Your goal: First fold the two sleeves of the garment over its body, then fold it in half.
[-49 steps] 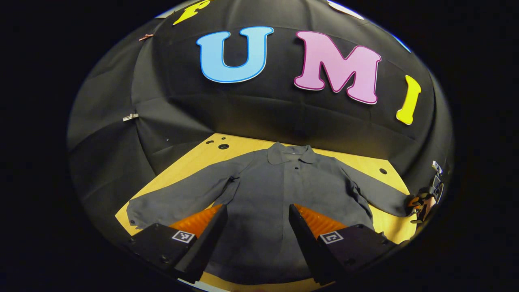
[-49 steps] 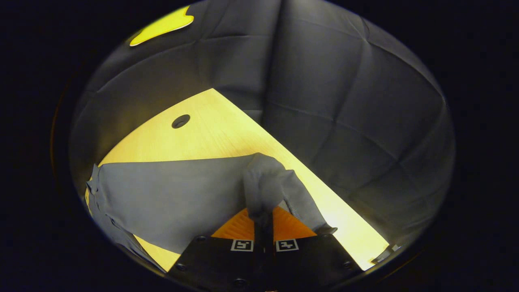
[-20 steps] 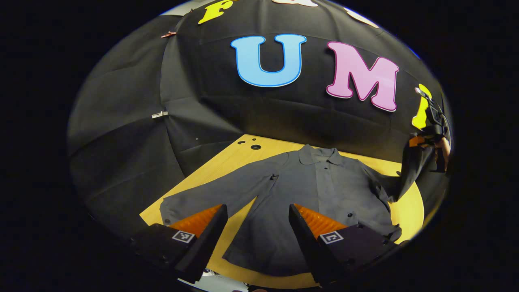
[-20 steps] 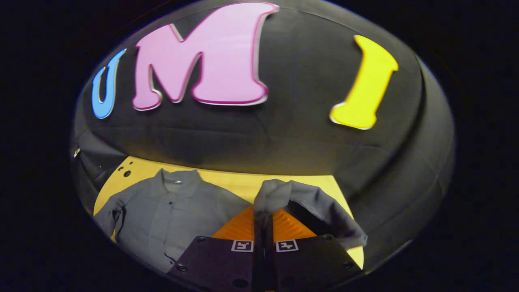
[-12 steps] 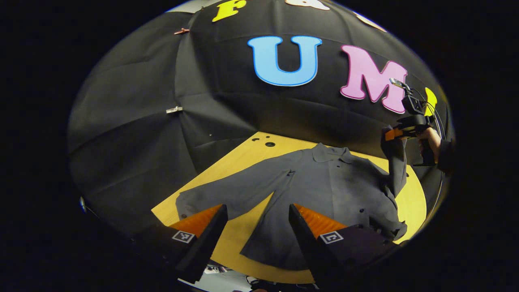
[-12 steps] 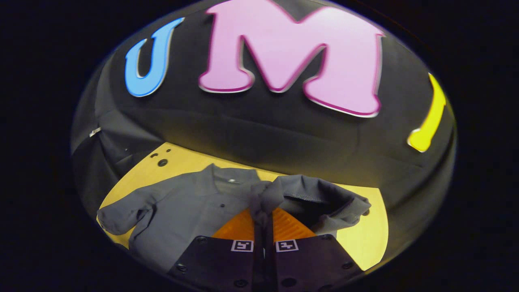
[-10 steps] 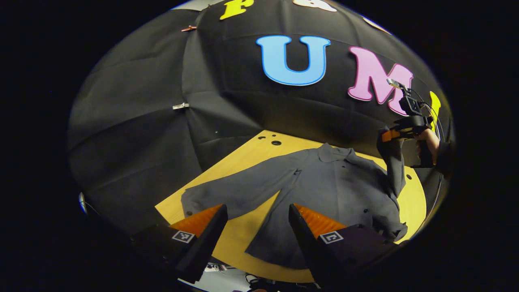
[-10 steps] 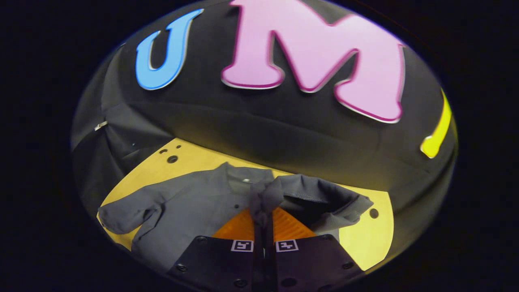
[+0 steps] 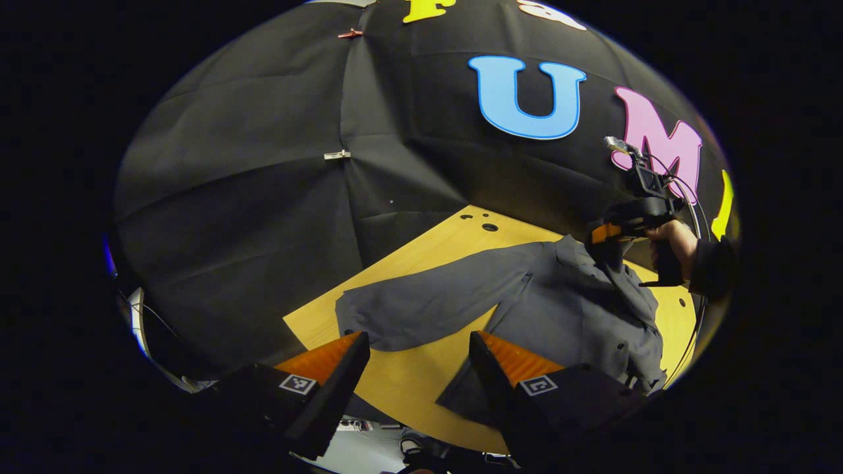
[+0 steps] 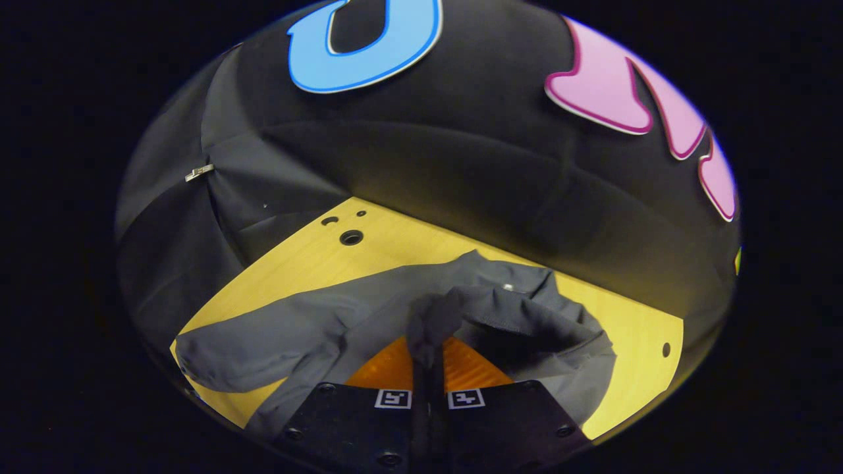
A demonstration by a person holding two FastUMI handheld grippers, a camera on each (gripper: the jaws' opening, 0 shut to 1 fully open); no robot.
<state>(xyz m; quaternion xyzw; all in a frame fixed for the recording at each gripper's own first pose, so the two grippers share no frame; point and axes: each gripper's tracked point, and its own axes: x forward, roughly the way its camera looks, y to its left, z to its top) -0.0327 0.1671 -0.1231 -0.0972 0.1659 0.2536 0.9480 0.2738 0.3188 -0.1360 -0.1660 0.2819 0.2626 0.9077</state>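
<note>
Tabletop (image 9: 408, 388): wooden, carries the garment (image 9: 560, 316), a dark collared shirt lying flat, front up.

Left sleeve (image 9: 428, 306): spread out on the wood, not yet folded.

Right sleeve (image 10: 520, 316): lifted off the tabletop and carried over the shirt body near the collar, cuff end pinched.

Right tongs (image 10: 428, 352): pressed together on the cuff fabric; seen from the left gripper view, held by a hand (image 9: 672, 240) above the collar area.

Left tongs (image 9: 415, 359): spread, empty, hovering above the near edge, between left sleeve and hem.

Step in hand, as judged: first sleeve fold, roughly midway. Next move calls for lowering the cuff onto the chest and letting go, then taking the left cuff.
</note>
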